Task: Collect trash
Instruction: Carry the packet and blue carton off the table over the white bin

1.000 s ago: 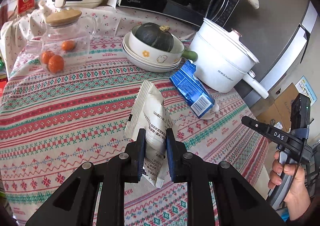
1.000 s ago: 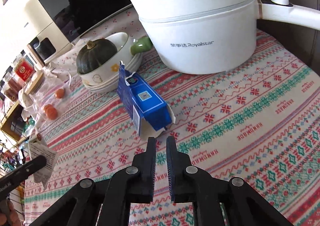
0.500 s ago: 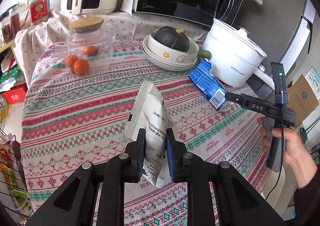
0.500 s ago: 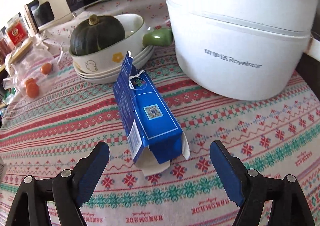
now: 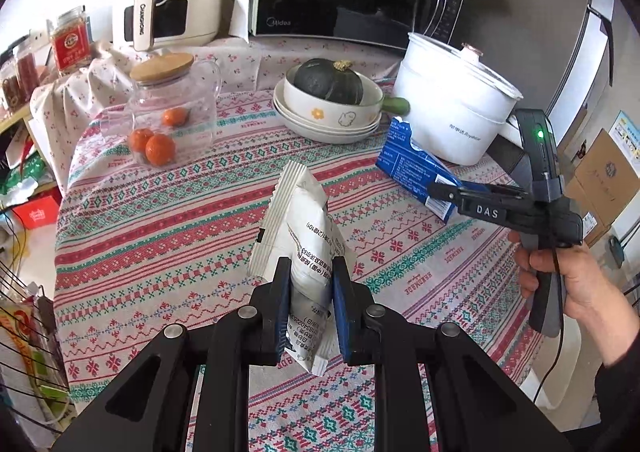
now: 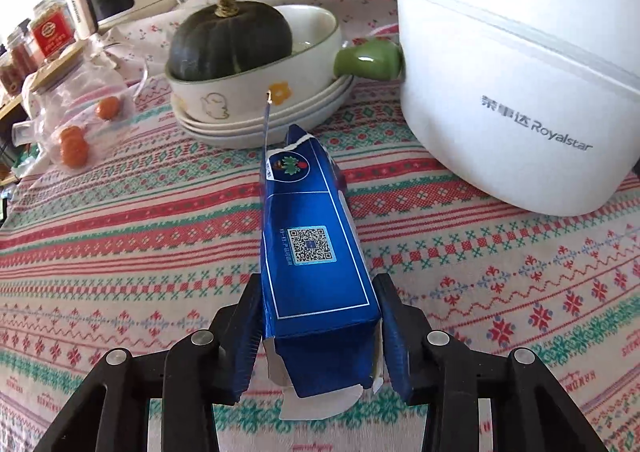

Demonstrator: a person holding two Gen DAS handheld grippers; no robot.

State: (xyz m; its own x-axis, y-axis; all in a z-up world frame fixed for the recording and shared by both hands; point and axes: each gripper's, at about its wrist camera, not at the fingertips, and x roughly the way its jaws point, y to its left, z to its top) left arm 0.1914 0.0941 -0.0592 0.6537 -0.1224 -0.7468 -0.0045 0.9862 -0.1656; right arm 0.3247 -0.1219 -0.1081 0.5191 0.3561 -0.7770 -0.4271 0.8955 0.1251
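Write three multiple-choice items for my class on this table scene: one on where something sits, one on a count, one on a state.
1. Where is the dark green squash?
A. in the white bowl
B. on the microwave
C. inside the glass jar

2. How many oranges are in the glass jar?
A. one
B. three
C. six

3. What does the left gripper hold?
A. nothing
B. the blue carton
C. the white wrapper

Key: 1 A, the squash rests in the white bowl. 2 B, three show through the glass. 3 C, its pads clamp the white wrapper; the blue carton lies between the right gripper's closing jaws.
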